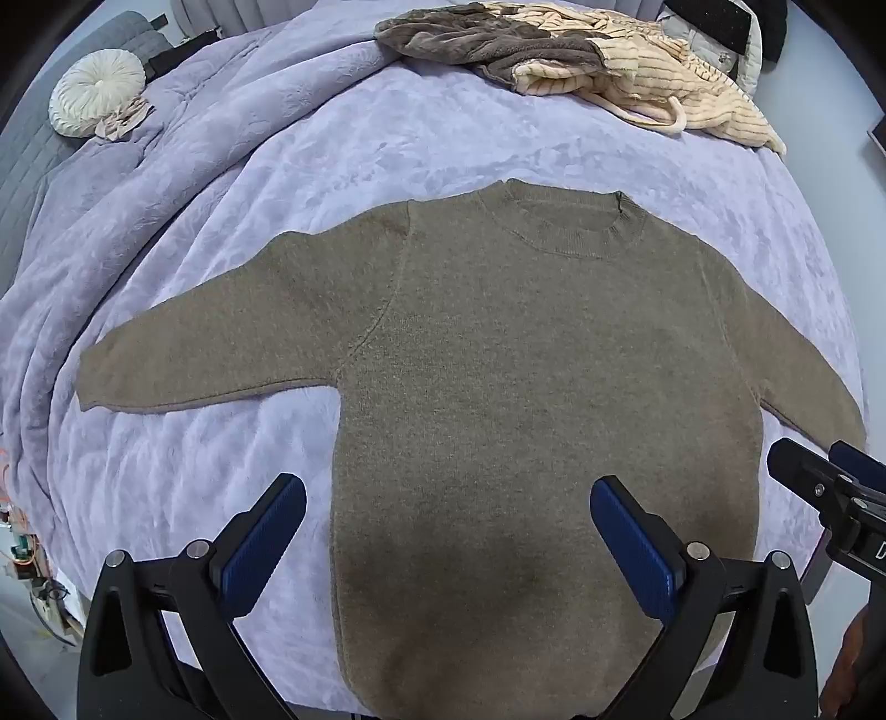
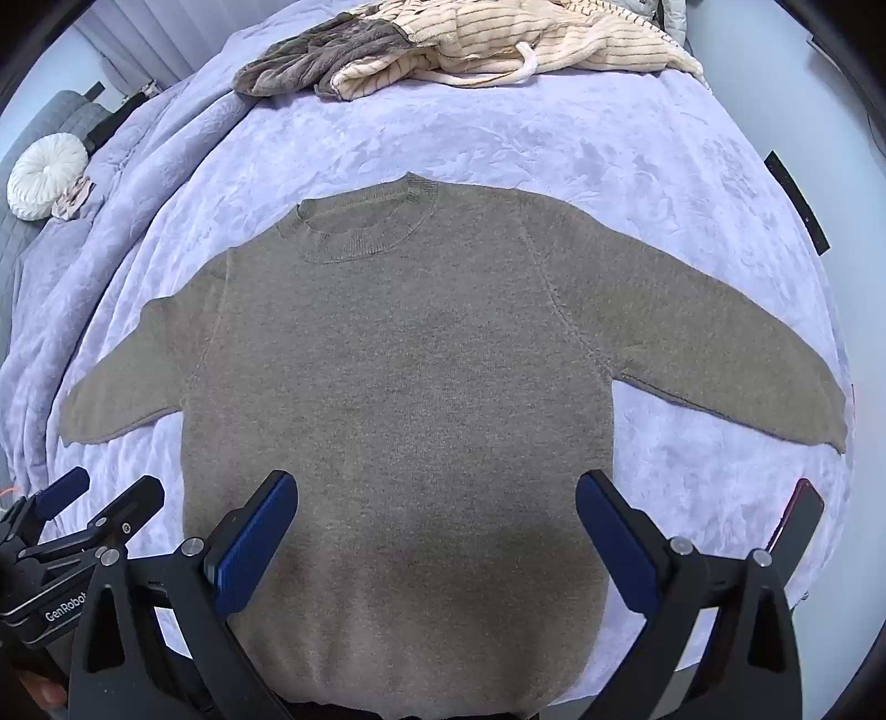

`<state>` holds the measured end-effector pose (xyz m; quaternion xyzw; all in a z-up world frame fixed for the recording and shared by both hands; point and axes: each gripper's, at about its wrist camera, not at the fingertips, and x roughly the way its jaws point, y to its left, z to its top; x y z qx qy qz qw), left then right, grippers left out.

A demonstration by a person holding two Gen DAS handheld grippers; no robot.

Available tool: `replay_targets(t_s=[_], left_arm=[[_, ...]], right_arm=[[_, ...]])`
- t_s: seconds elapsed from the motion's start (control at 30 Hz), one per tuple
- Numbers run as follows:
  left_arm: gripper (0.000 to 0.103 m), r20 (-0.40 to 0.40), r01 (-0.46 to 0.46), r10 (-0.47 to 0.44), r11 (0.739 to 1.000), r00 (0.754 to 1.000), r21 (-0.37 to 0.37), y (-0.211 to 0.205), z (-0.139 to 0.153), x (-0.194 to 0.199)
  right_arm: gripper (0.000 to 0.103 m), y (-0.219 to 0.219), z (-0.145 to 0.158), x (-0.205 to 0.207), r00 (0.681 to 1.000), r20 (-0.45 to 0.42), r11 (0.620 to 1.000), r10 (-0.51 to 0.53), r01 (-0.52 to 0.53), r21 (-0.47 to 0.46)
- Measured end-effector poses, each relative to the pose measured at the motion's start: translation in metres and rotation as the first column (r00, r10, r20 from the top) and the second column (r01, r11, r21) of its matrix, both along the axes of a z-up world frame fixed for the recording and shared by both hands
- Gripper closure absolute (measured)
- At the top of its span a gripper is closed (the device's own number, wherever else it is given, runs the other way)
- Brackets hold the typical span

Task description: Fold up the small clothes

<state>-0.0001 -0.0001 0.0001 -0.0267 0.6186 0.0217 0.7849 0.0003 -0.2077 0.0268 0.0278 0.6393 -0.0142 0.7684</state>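
- Left wrist view: the left gripper (image 1: 448,512) hangs above the bed with its two blue-padded fingers (image 1: 263,545) spread wide, nothing between the pads.
- Under it lies a small olive-brown knit sweater (image 1: 498,360), flat and face up on a lavender bedspread (image 1: 343,144), neck away from the camera, both sleeves stretched out to the sides.
- One finger sits over the bedspread just beside the sweater's side edge; the other sits over the sweater's lower body.
- At the right edge the right gripper (image 1: 825,471) shows in part, near the tip of the sweater's sleeve.
- Beyond the collar, a heap of brown and cream striped clothes (image 1: 581,61) lies at the far edge of the bed; a round white cushion (image 1: 97,91) rests far left.
- Right wrist view: the right gripper (image 2: 437,498) also has its fingers (image 2: 614,531) parted wide, holding nothing, both over the lower body of the sweater (image 2: 398,360).
- The left gripper (image 2: 99,490) appears low at the left edge, its fingers apart, above the bedspread (image 2: 554,144) below the sweater's sleeve.
- A dark red flat object (image 2: 797,518) lies on the bedspread at the right; I cannot tell what it is.
- The clothes heap (image 2: 443,50) and the cushion (image 2: 47,174) sit in the far part of the bed.
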Motion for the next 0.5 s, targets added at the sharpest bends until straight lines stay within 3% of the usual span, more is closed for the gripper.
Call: replay_targets(t_s=[0.5], left_arm=[[0.0,-0.003,0.003,-0.003,1.0,1.0,0.003,0.0001,-0.0001,-0.0003]], right_arm=[[0.002,0.0005,-0.0011,-0.0001,1.0,0.002,1.0,-0.001,0.001,0.0]])
